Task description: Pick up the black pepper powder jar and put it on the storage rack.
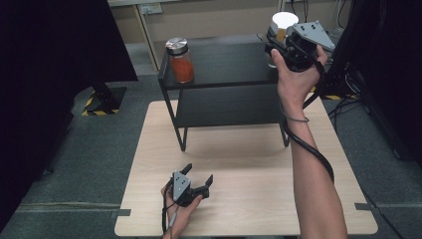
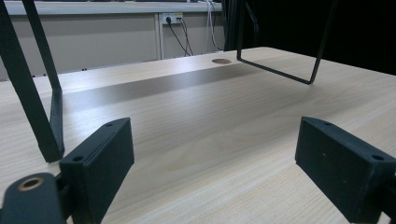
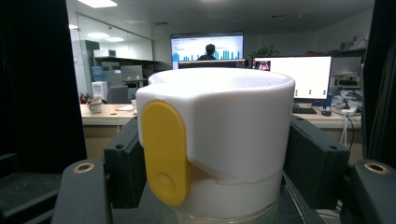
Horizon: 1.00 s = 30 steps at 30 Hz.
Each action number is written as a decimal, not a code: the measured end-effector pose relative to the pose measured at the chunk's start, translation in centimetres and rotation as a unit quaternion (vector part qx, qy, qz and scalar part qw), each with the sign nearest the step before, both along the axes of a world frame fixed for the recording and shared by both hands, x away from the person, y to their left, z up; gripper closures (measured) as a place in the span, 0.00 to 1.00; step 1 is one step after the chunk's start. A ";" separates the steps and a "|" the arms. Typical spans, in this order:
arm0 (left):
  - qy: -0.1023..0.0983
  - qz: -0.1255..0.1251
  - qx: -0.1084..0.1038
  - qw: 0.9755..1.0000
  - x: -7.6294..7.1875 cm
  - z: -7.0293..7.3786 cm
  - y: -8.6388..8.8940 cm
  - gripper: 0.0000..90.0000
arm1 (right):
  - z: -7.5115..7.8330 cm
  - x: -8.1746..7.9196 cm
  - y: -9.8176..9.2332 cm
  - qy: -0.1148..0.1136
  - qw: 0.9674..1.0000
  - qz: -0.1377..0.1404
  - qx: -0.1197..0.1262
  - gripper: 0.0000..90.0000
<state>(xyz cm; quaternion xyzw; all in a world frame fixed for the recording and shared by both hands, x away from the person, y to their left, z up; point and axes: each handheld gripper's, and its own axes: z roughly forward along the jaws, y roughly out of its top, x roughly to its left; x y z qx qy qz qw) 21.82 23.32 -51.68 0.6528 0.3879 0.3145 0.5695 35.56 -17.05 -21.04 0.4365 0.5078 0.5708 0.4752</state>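
Above shelf [image 1: 224, 62], tool [image 1: 276, 46] clamps jar [image 1: 281, 26].

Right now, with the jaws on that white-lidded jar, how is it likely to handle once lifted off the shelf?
The white-lidded jar looks rigid; the right gripper has its jaws against the smooth lid, so it may slip if the squeeze eases. Gripped at the lid, the body below could swing. Its yellow tab looks like a flip catch, which might pop if pressed.
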 end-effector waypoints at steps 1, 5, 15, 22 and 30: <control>0.000 0.000 0.000 1.000 0.0 0.0 0.0 0.12 | 0.1 0.1 0.0 0.001 1.000 -0.001 -0.003 0.34; -0.001 -0.001 0.001 1.000 0.0 0.0 0.0 0.12 | 0.2 0.5 0.0 0.005 1.000 -0.005 -0.005 0.34; -0.002 -0.001 0.001 1.000 0.0 0.0 0.0 0.13 | 0.3 1.4 -0.1 0.023 1.000 -0.010 -0.010 0.34; 0.000 -0.001 0.001 1.000 0.0 0.0 0.0 0.12 | 0.1 1.7 -0.2 0.025 1.000 -0.011 -0.011 0.34; -0.002 -0.001 0.001 1.000 0.0 0.0 -0.1 0.13 | -0.3 1.6 -0.4 0.019 1.000 -0.006 -0.012 0.34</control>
